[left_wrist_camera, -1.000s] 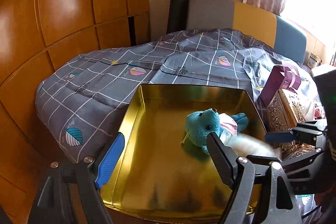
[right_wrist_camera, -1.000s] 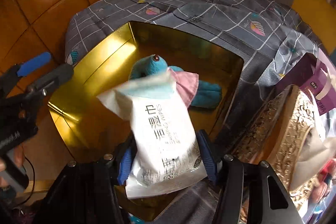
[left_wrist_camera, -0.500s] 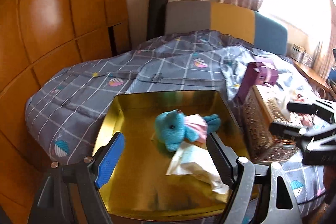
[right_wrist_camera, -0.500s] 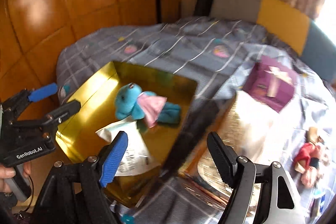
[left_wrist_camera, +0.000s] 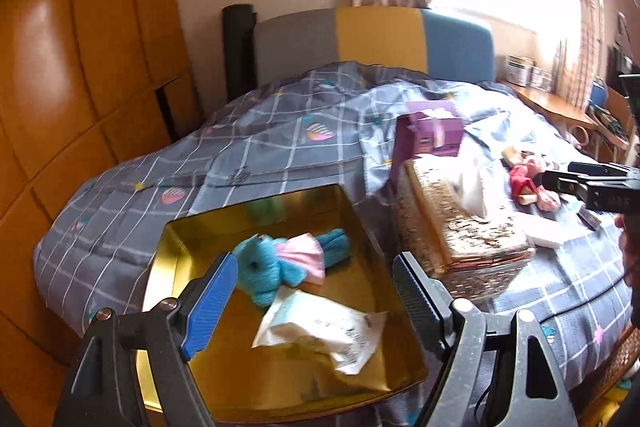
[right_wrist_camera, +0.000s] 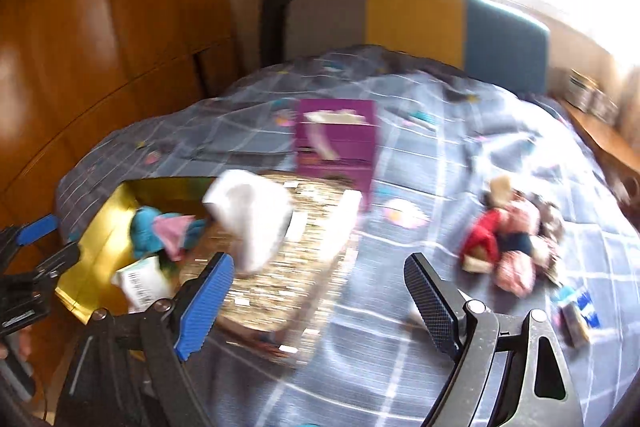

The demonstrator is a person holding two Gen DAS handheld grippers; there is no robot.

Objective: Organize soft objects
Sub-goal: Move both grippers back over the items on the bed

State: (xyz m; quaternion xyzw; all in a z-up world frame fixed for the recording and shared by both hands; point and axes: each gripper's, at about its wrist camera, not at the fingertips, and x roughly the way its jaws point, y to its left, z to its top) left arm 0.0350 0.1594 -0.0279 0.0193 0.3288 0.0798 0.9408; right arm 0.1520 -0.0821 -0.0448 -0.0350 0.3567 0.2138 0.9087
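A gold tray (left_wrist_camera: pixel 168 267) lies on the bed at the near left. A teal plush toy in a pink dress (left_wrist_camera: pixel 276 263) and a white wet-wipes pack (left_wrist_camera: pixel 320 327) rest inside it. My left gripper (left_wrist_camera: pixel 316 301) hovers open above the tray's near part, with nothing between its fingers. My right gripper (right_wrist_camera: pixel 320 307) is off to the right over the quilt; its jaws are opening and hold nothing. Ahead of it and to the right lies a heap of small cloth dolls (right_wrist_camera: pixel 508 247), also seen in the left wrist view as dolls (left_wrist_camera: pixel 528 183).
A glittery gold tissue box (right_wrist_camera: pixel 280 267) with a tissue sticking up stands right of the tray. A purple box (right_wrist_camera: pixel 336 139) stands behind it. Small blue-and-white packets (right_wrist_camera: pixel 576 311) lie at the right. Wooden wardrobe panels close the left side; a headboard stands at the back.
The right gripper let go of the wipes pack, which now lies in the tray beside the plush toy. It then swung right towards the dolls. The left gripper drew back and turned right.
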